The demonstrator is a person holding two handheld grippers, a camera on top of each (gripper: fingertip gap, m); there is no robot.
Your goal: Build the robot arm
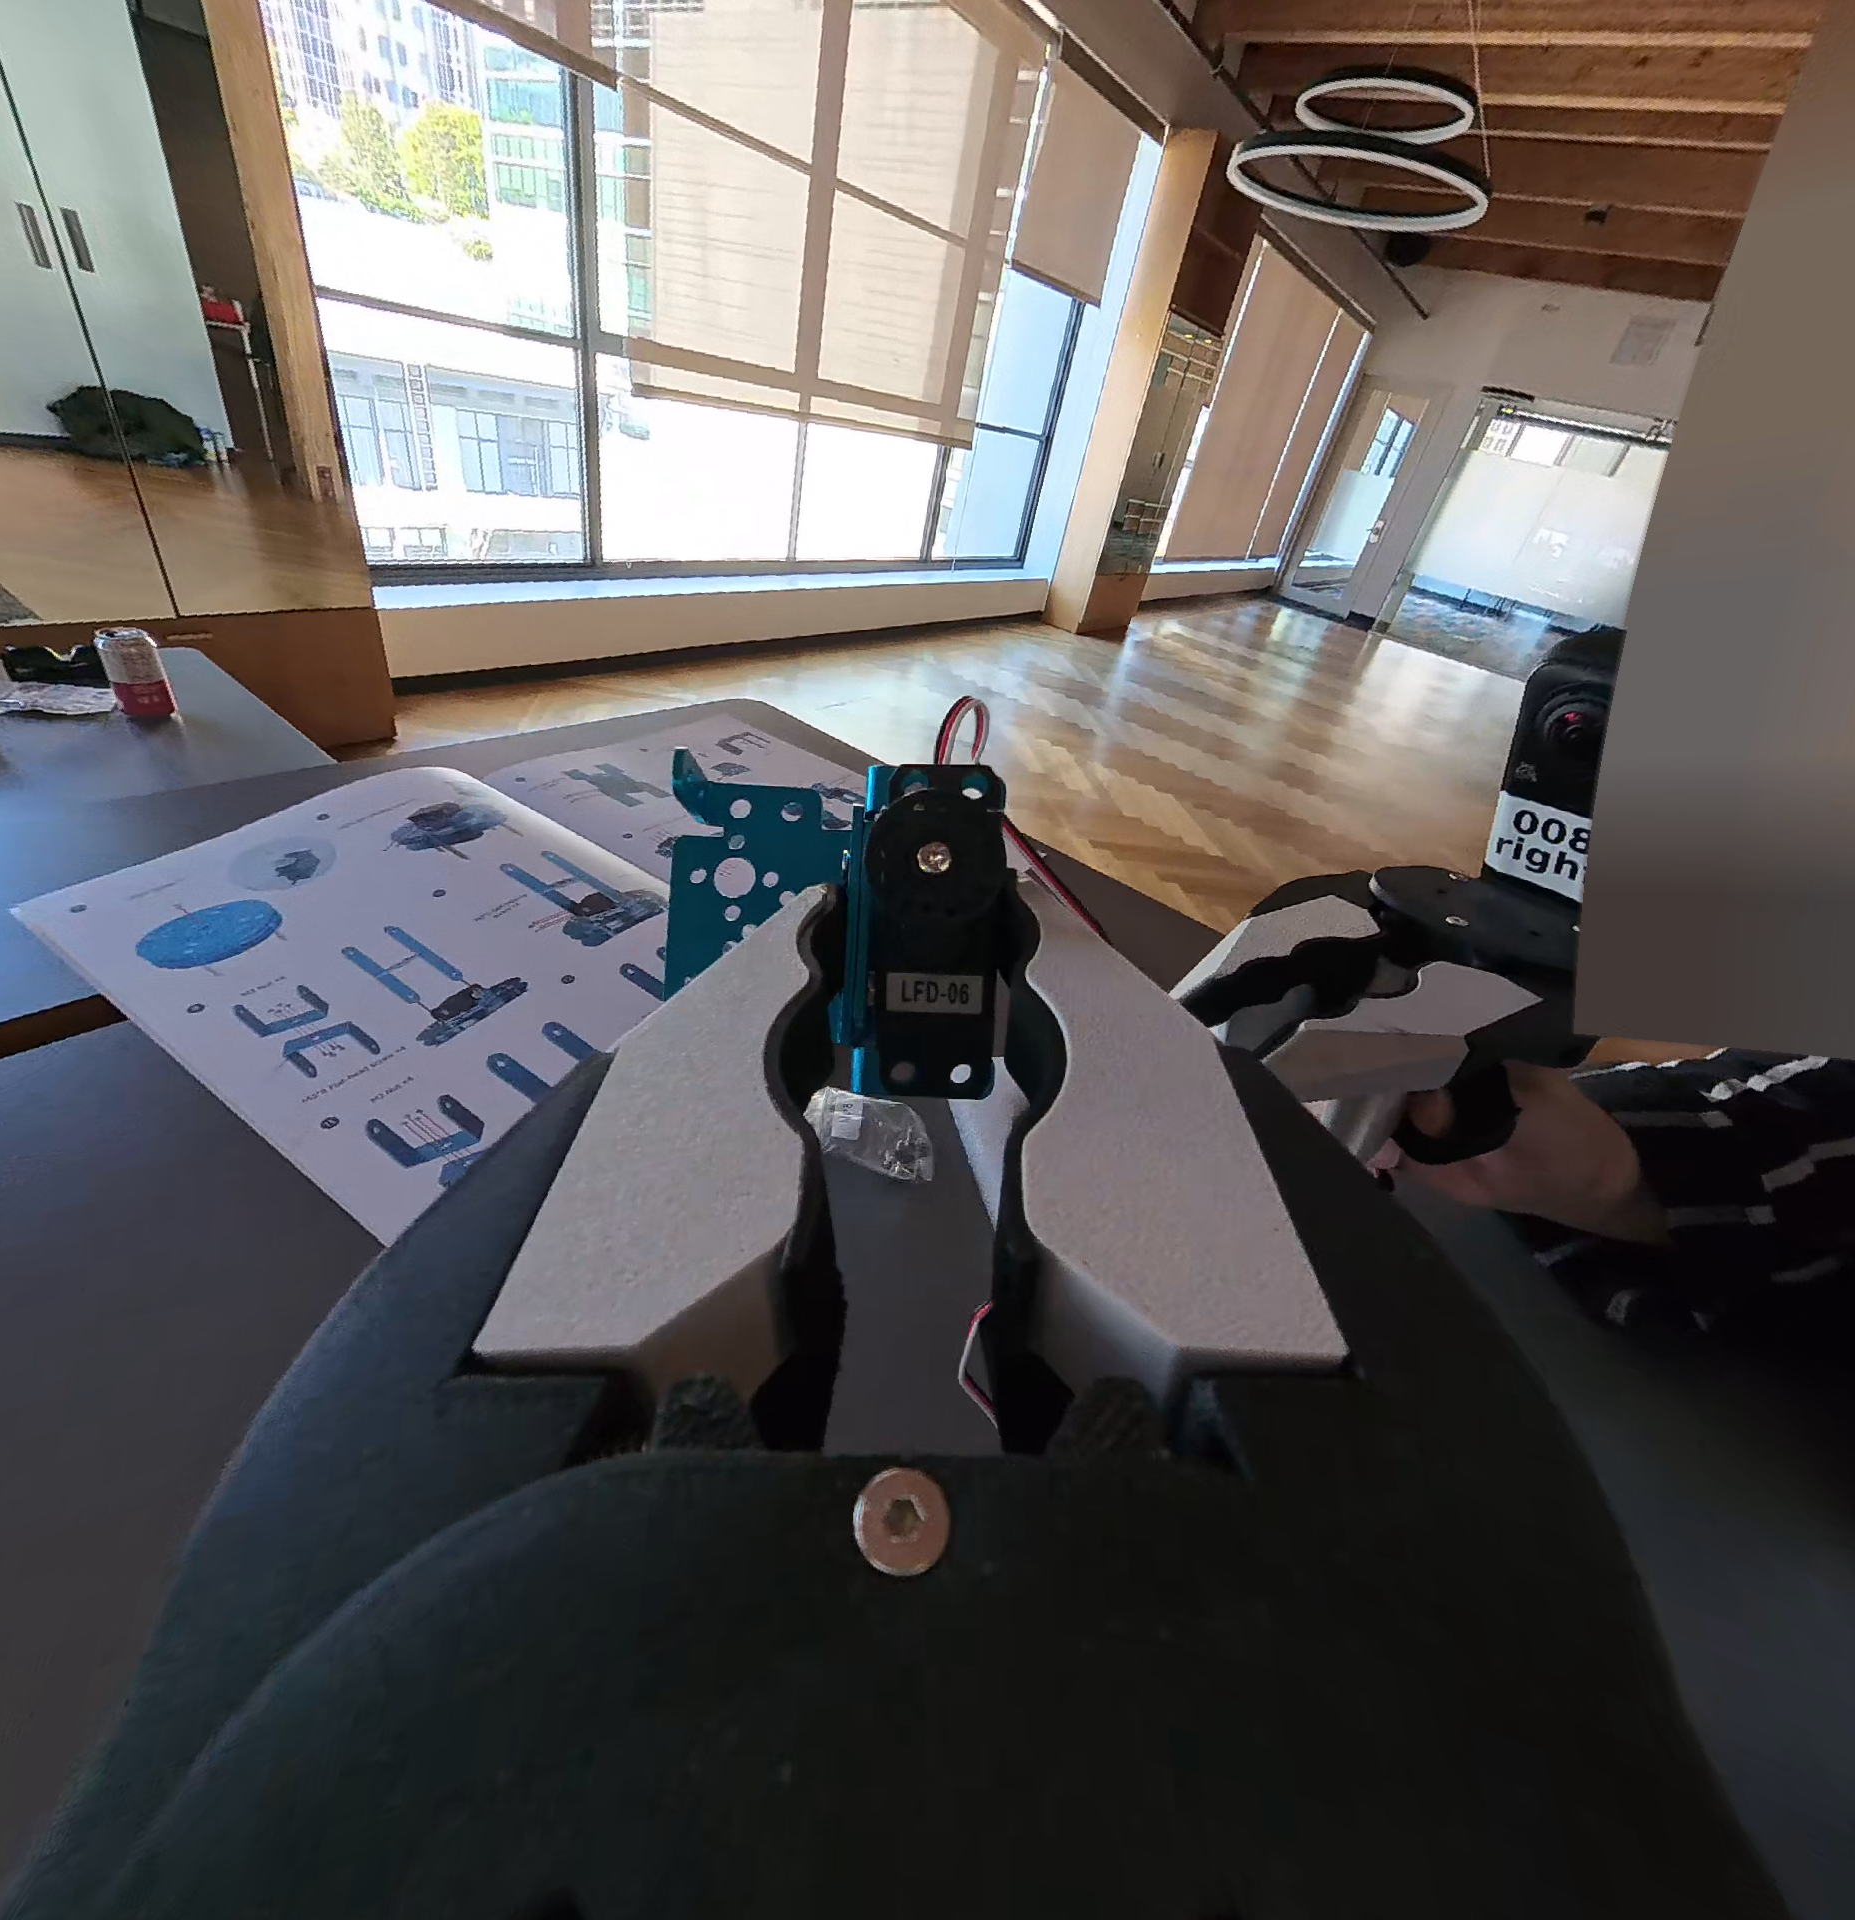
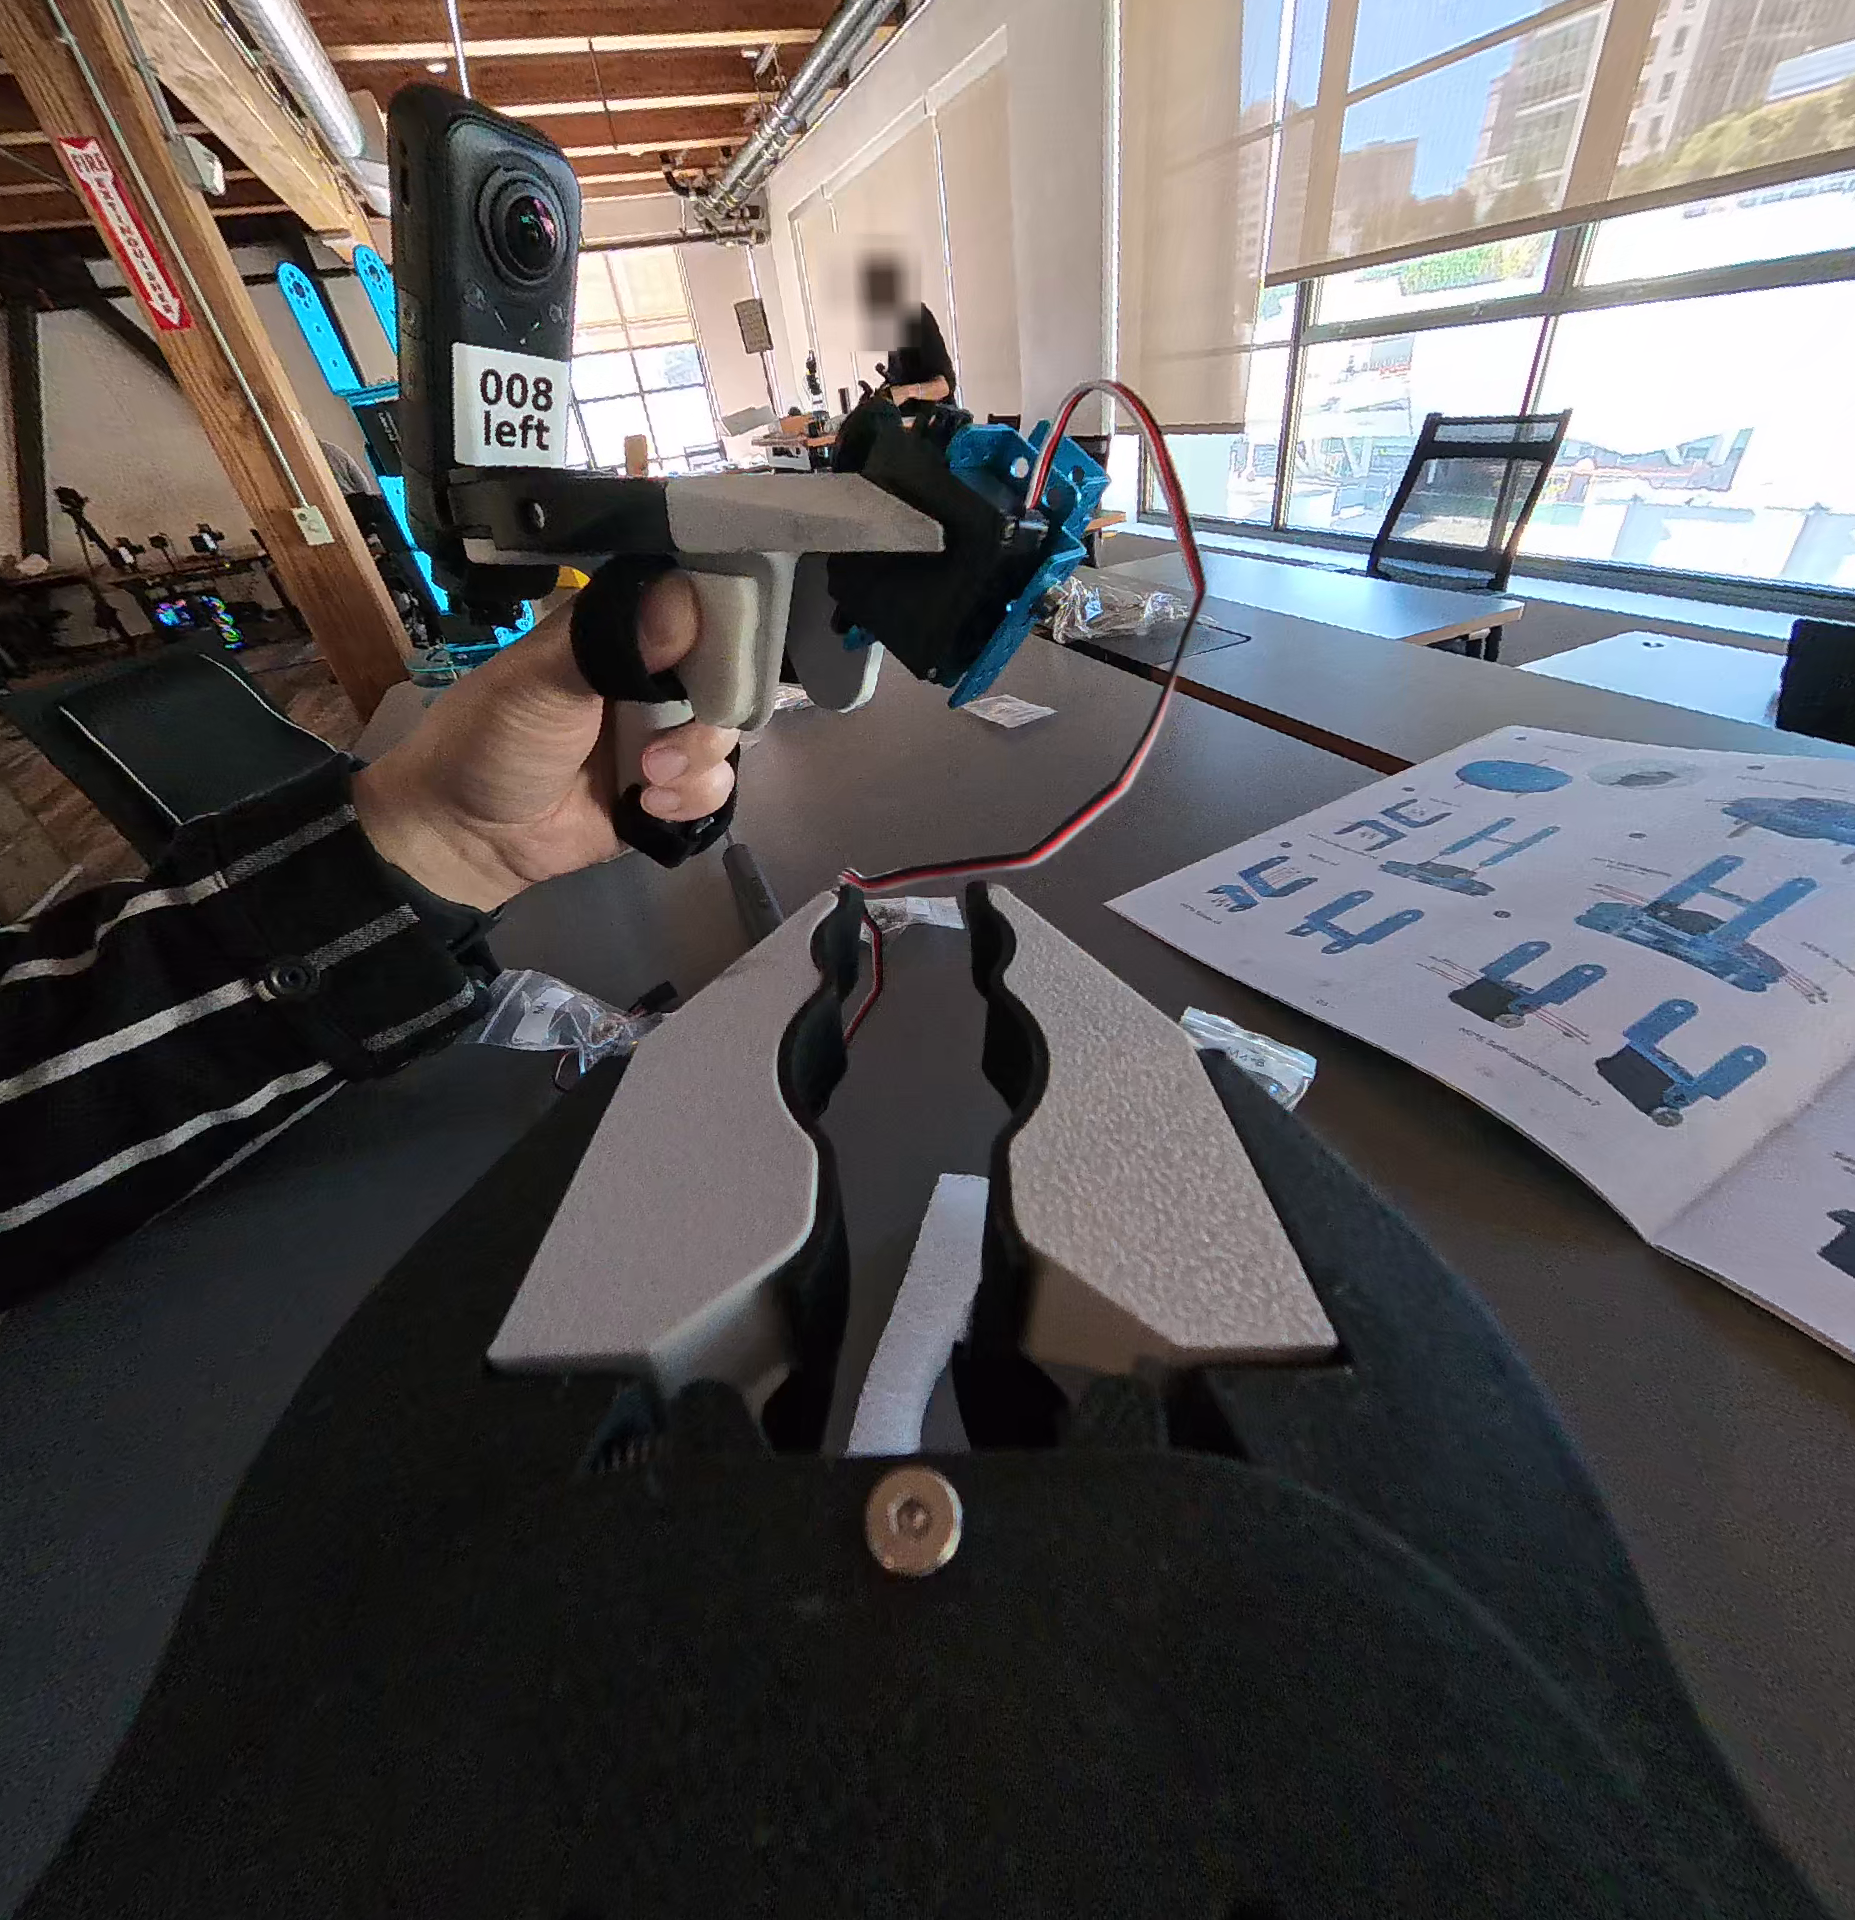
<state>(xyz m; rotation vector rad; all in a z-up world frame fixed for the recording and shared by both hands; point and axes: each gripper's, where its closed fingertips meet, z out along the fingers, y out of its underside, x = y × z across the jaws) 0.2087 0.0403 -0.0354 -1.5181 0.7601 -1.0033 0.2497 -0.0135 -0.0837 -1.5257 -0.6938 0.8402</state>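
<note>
Above the dark table (image 1: 123,1195), a black servo (image 1: 928,935) fixed in a blue metal bracket (image 1: 731,888) is clamped between the tips of the left gripper (image 1: 918,971). From the servo a red, white and black wire (image 2: 1162,665) loops out and down to the right gripper (image 2: 907,914), whose jaws stand a little apart with the wire's end lying against the left finger; whether it truly pinches the wire I cannot tell. Below the servo, a small clear bag of screws (image 1: 881,1127) lies on the table. Left of the servo, an open instruction booklet (image 1: 383,935) with blue diagrams lies flat. Far left of the servo, a red can (image 1: 133,670) stands.
</note>
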